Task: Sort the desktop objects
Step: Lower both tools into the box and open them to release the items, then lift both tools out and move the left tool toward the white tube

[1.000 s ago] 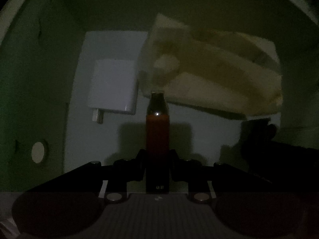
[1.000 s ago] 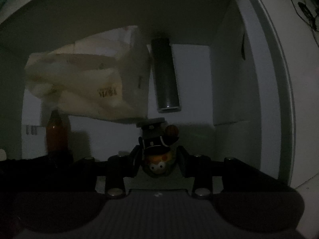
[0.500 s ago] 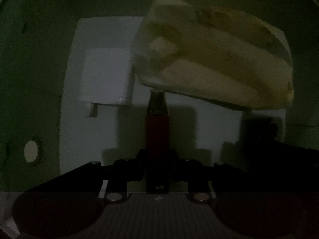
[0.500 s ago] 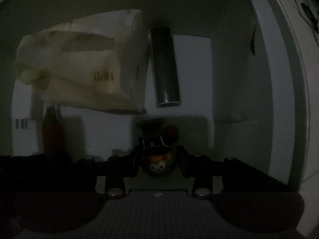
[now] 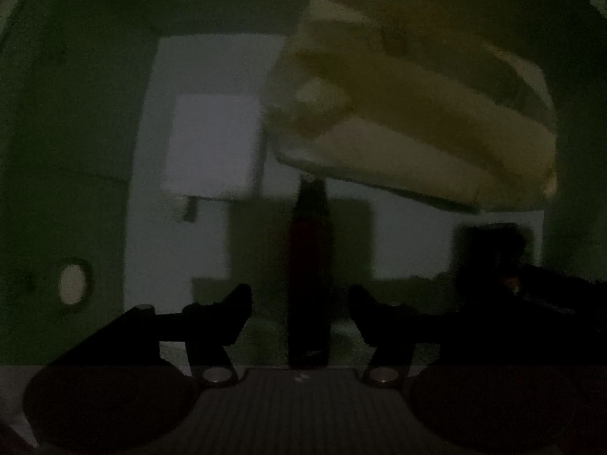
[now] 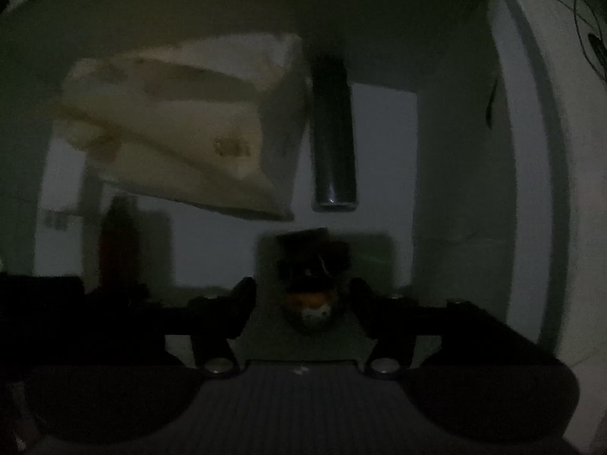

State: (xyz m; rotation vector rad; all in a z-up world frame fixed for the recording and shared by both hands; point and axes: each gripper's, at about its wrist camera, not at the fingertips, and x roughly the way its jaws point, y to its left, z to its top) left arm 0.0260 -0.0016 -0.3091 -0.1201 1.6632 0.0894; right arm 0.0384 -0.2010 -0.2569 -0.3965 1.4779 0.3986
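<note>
Both views look into a dim white box. In the left wrist view a dark red stick-shaped device lies between the spread fingers of my left gripper, which is open and apart from it. In the right wrist view a small toy figure with a black hat and orange face sits between the spread fingers of my right gripper, also open. The red device also shows at the left in the right wrist view.
A cream tissue pack lies at the back of the box, also seen in the right wrist view. A white charger lies left of it. A dark cylinder lies right of it. Box walls close both sides.
Both grippers have opened, the left off the red device and the right off the toy figure. Both have moved deeper into the box, and the scene has grown darker.
</note>
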